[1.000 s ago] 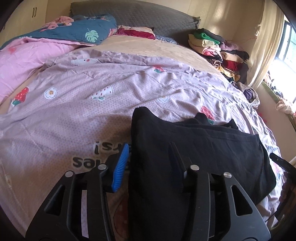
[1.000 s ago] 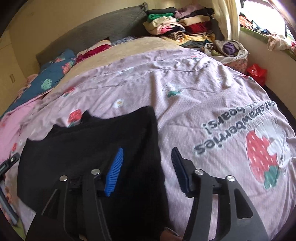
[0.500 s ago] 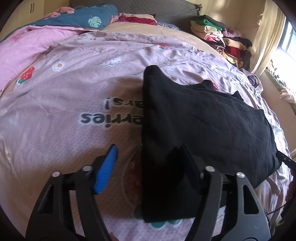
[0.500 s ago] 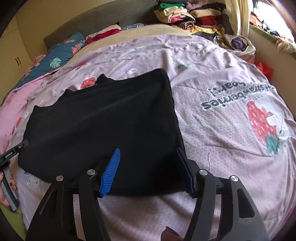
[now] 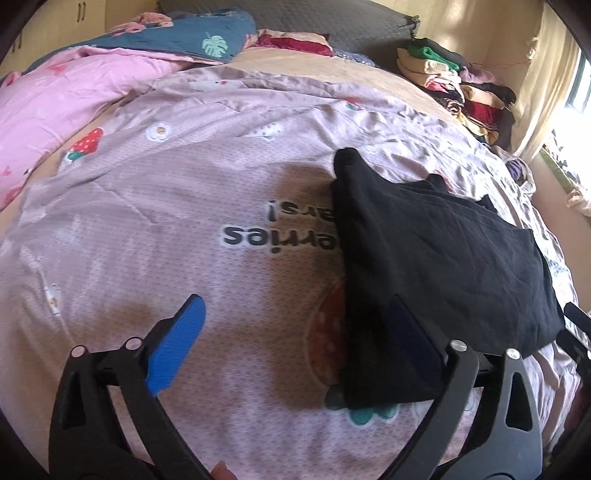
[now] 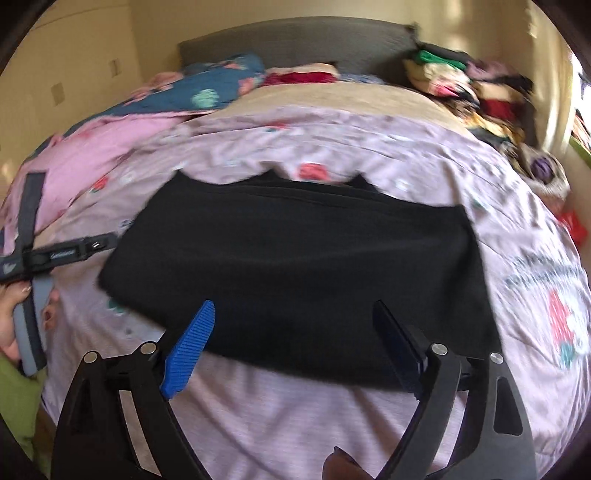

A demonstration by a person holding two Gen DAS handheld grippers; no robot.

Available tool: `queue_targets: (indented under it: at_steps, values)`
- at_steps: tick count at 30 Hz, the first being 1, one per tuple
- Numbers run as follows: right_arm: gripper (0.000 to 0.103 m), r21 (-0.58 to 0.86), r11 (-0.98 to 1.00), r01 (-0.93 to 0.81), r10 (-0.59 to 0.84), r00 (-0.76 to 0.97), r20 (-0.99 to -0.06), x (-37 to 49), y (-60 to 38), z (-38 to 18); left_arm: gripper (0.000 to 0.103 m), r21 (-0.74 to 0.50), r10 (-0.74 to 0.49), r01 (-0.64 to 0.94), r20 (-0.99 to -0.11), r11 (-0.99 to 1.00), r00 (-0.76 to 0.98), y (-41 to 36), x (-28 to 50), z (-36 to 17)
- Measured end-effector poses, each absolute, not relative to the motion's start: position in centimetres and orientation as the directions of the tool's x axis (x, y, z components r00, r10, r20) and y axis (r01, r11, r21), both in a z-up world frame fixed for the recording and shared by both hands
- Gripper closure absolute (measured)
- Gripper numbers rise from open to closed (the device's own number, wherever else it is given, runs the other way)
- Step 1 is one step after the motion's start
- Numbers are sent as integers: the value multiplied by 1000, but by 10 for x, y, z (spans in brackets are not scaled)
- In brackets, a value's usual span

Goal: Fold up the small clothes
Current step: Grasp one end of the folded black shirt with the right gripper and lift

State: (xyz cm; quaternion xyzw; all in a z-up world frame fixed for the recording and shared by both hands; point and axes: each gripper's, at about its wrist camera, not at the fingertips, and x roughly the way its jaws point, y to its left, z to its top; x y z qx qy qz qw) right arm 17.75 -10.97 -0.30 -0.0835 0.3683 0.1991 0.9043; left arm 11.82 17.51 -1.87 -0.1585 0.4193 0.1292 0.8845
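Left wrist: both grippers' fingers [image 5: 177, 347] opening, angled down over black garment [image 5: 436, 258].

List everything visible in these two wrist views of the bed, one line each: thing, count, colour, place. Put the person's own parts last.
Folded black fabric garment: one, black, flat on the quilt's near part.
Printed quilt: one, lilac with strawberries, covering the bed.
Pink blanket: one, pink, far left.
Teal leaf-print pillow: one, teal, by the headboard.
Grey padded headboard: one, grey, far end.
Stacked clothes pile: one, mixed colours, far right.
Left gripper: one, black with blue pads, opening, nothing gripped.
Right gripper: one, same colours, opening, nothing gripped.
Hand: one, holding the left gripper.
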Motion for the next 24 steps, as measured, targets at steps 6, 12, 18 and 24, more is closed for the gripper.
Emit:
queue_targets:
  at_steps: [6, 12, 18, 24]
  values:
    - [13, -74, 856, -512, 316, 631, -708, 170, -53, -10, 10, -179, 106, -381, -780, 907, 617, 189, 117, -16]
    - [13, -159, 805, -572, 303, 626, -719, 162, -9, -24, 10, -190, 106, -389, -773, 901, 625, 200, 123, -13]
    - [10, -250, 757, -604, 263, 632, -729, 156, 23, -44, 10, -208, 93, -383, -767, 900, 635, 205, 138, -10]
    - [10, -389, 705, -593, 187, 685, -704, 159, 48, -67, 10, -225, 55, -360, -779, 906, 625, 203, 161, -12]
